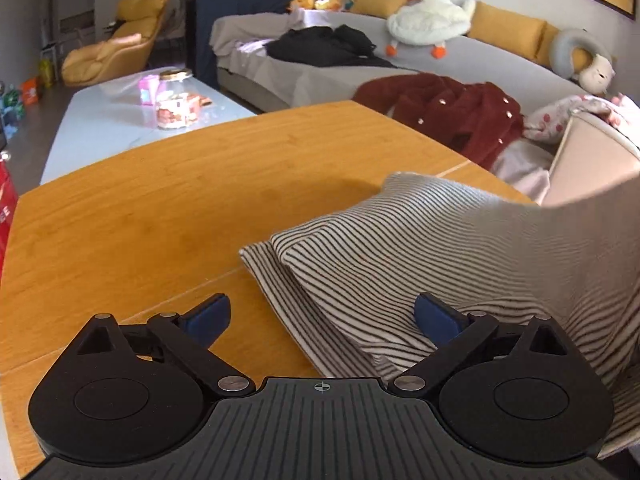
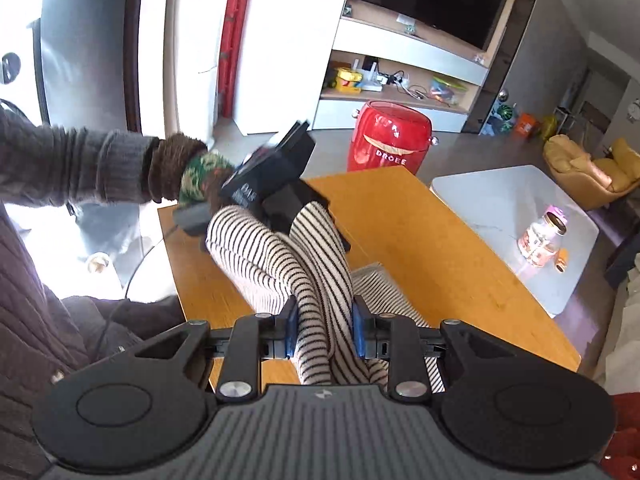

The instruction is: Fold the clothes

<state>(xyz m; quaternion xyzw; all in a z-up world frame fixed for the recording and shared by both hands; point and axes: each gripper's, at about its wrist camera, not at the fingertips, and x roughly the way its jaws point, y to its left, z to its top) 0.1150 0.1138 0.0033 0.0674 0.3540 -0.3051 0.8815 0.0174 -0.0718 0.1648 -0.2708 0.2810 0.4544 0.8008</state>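
Right, left wrist view first: our left hand-held gripper (image 1: 322, 316) has its blue-padded jaws spread wide over the orange wooden worktop (image 1: 160, 208). We see the black-and-white striped knit garment (image 1: 360, 264) lying on the near right part of the worktop, folded over itself. Its edge runs between the jaws, the right pad sits against the cloth, the left pad is over bare wood, so nothing is pinched. The garment's right side lifts up and out of view at the right edge. Behind the worktop: a grey sofa (image 1: 320, 80) carrying a dark red fleece jacket (image 1: 452, 108), a black garment (image 1: 324, 46) and a white plush goose (image 1: 428, 12). A white low table (image 1: 100, 120) with a glass jar (image 1: 174, 100) stands to the left.

Right wrist view: our right hand-held gripper (image 2: 325, 330) is pressed in on a bunched fold of the same striped garment (image 2: 320, 280), cloth squeezed between both blue pads and hanging lifted above the worktop (image 2: 420, 240). Further along, the garment drapes against the left hand-held gripper (image 2: 276, 188), carried by a hand in a green patterned glove (image 2: 200, 176) with a grey knit sleeve (image 2: 80, 164). A red glossy barrel stool (image 2: 388, 136) stands beyond the worktop.
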